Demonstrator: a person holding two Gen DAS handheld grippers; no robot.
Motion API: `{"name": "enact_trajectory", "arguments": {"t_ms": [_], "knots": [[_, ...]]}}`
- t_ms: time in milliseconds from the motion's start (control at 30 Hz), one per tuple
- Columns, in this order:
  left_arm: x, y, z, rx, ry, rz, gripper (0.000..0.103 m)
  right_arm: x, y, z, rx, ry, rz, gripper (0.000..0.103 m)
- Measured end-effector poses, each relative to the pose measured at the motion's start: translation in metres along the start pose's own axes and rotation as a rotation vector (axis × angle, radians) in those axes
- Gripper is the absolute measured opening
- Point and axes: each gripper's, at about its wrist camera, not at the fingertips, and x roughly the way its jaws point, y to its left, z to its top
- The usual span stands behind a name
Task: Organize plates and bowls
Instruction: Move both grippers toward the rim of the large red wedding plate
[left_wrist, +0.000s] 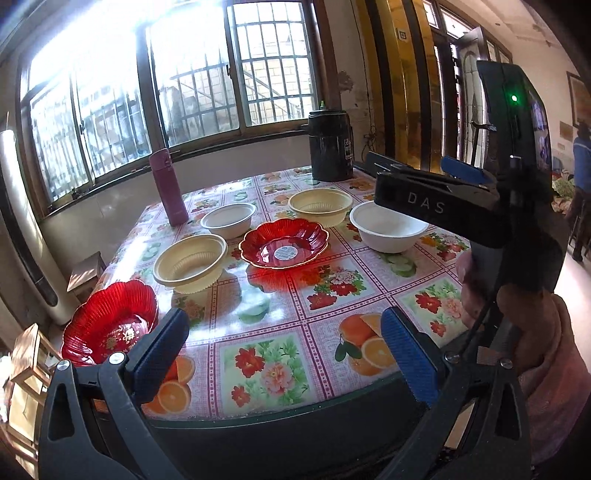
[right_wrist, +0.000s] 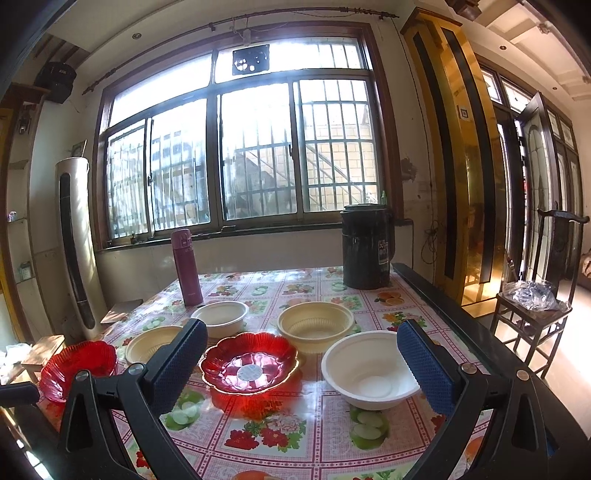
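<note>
On the flowered tablecloth stand a red flower-shaped plate in the middle, a second red plate at the left edge, two cream bowls and two white bowls. My left gripper hovers open over the near table edge, holding nothing. My right gripper is open and empty above the middle red plate and the near white bowl; its body shows at the right of the left wrist view.
A magenta flask stands at the back left, a black kettle at the back right. A wooden chair with a plastic bag stands right of the table. A tall fan and low stools are left.
</note>
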Motion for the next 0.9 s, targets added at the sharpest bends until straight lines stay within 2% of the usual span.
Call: {"name": "enact_trajectory", "arguments": {"t_ms": [167, 267, 367, 467, 567, 733, 800, 900], "knots": [[-0.004, -0.003, -0.001, 0.038, -0.026, 0.033, 0.103, 0.004, 0.0, 0.002, 0.038, 0.02, 0.039, 0.103], [-0.001, 0.01, -0.002, 0.001, -0.023, 0.044, 0.103, 0.01, 0.009, 0.007, 0.043, 0.027, 0.067, 0.103], [0.007, 0.034, -0.007, -0.063, 0.001, 0.103, 0.103, 0.017, 0.027, 0.015, 0.023, 0.028, 0.104, 0.103], [0.01, 0.069, -0.014, -0.125, 0.005, 0.25, 0.103, 0.029, 0.056, 0.02, 0.006, 0.048, 0.165, 0.103], [0.007, 0.113, -0.024, -0.212, -0.003, 0.405, 0.103, 0.046, 0.091, 0.02, -0.007, 0.104, 0.252, 0.103], [0.016, 0.193, -0.046, -0.411, 0.069, 0.481, 0.103, 0.067, 0.148, 0.008, -0.057, 0.188, 0.334, 0.103], [0.02, 0.218, -0.056, -0.439, 0.066, 0.558, 0.103, 0.07, 0.166, 0.0, -0.082, 0.207, 0.352, 0.103], [0.029, 0.242, -0.069, -0.47, 0.107, 0.689, 0.103, 0.072, 0.185, -0.014, -0.119, 0.232, 0.37, 0.103]]}}
